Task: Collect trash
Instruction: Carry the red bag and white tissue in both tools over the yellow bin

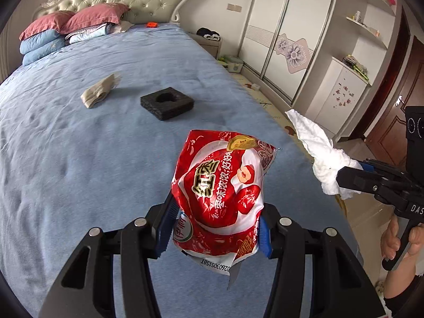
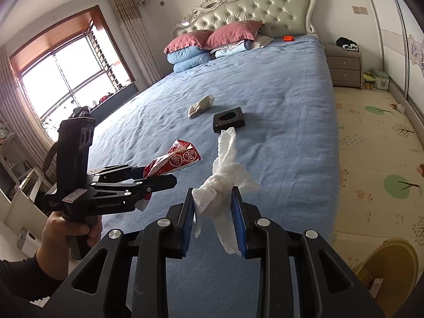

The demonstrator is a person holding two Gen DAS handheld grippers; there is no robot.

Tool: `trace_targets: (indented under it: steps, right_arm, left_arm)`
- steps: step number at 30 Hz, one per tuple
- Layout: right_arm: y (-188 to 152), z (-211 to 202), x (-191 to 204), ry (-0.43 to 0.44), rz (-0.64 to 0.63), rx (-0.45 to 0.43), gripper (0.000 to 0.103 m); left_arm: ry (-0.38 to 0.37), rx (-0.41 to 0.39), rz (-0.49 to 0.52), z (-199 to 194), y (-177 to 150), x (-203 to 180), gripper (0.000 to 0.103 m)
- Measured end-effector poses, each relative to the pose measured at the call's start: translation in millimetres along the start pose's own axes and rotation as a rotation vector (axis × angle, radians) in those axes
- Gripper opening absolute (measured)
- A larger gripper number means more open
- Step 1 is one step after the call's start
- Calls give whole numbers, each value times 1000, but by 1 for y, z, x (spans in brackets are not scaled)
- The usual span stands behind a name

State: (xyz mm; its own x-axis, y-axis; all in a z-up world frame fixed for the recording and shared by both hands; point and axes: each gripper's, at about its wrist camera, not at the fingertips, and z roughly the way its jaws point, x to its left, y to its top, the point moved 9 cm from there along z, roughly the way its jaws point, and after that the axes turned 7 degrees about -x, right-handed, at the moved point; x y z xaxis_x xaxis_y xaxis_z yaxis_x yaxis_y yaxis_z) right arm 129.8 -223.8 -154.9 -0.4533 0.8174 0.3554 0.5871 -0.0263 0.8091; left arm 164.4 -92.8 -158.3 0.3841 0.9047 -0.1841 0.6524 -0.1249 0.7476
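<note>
Beige folded cloth (image 1: 100,91) lies far up the blue bed (image 1: 79,159), black foam block (image 1: 167,102) just right of it. Left gripper (image 1: 214,232) clamps the red snack wrapper (image 1: 222,185) — lifted above the bedsheet. Further right, right gripper (image 2: 213,210) pinches a crumpled white tissue (image 2: 225,175), held over the bed's edge. Yellow bin (image 2: 389,267) on the floor, far right.

Both wrist views low over the bed (image 1: 79,159), toward headboard (image 2: 265,8)
</note>
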Motion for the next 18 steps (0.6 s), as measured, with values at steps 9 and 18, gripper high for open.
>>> trace_targets:
  steps: [9,18]
  right_arm:
    - [-28,-73,-67,-114,81,-55,27]
    - [-60,-146,-147,-266,212,-120,27]
  left_arm:
    - [-161,57,140,36,1,-125,52]
    - [-291,151,229,83,-18,-228,52]
